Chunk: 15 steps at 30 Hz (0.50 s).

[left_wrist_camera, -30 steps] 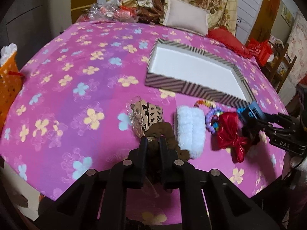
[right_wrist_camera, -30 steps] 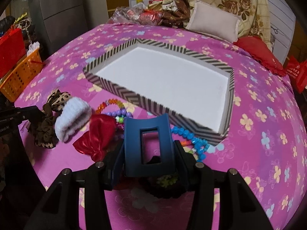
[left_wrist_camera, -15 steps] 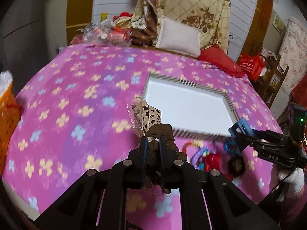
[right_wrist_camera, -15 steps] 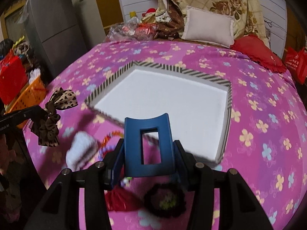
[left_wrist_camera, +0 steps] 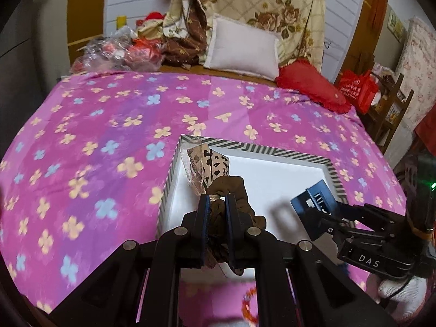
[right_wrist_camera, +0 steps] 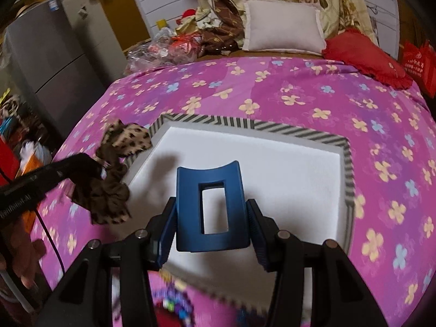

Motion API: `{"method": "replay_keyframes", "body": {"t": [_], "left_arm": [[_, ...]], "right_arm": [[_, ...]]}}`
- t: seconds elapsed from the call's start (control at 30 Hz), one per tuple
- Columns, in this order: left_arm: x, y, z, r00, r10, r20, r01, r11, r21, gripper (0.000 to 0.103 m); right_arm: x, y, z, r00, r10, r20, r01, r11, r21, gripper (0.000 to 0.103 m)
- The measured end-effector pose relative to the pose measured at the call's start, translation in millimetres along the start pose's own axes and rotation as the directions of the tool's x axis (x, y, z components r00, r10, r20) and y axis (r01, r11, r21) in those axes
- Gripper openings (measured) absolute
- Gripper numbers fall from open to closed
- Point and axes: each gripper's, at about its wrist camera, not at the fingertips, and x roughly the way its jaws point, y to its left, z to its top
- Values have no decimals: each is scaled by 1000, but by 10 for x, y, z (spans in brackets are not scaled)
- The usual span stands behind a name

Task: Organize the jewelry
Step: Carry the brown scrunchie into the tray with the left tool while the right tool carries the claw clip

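**Left wrist view: two loads over the box, and both could land badly**

Left wrist view shows the left tongs (left_wrist_camera: 216, 207) pressed together on a brown scrunchie (left_wrist_camera: 231, 190) with a leopard-print bow, the fabric bunched between the pads and hanging above the near-left corner of the striped box (left_wrist_camera: 261, 151). That box sits on the bed (left_wrist_camera: 109, 125), its white floor bare as far as I can see. The right tongs (right_wrist_camera: 211, 215) are pinching a blue hair claw (right_wrist_camera: 211, 207) by its two sides, jaws about half spread, holding it over the near edge of the box.

The scrunchie is the likelier one to miss. From the right wrist view it hangs right at the box's left rim, part of it seemingly outside the wall, so letting go here could drape it over the edge or drop it onto the bedspread. Its loose bow could also snag on a pad as the tongs spread and get dragged back out.

The claw is hard and smooth, gripped only on its flanks; a tilt or a slackened squeeze could let it swivel or slide out early. Dropped from height, it may bounce on the box floor.

Both tongs are near each other over the same end of the box, so a bump between them is possible. More bits lie at the near edge of the bed, though they are too blurred to name.
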Motion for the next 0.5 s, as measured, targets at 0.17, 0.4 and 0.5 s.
{"method": "replay_keyframes", "body": {"t": [0.17, 0.4, 0.5], "left_arm": [[428, 62, 151, 998, 10, -56, -9, 999, 34, 3], [808, 161, 253, 993, 59, -102, -52, 996, 66, 3], [918, 224, 278, 990, 79, -115, -72, 995, 64, 3]], "right_arm": [[436, -27, 275, 999, -14, -42, 16, 999, 52, 51], [885, -76, 466, 998, -26, -64, 35, 991, 132, 51], [1041, -65, 524, 997, -20, -73, 30, 988, 152, 51]]}}
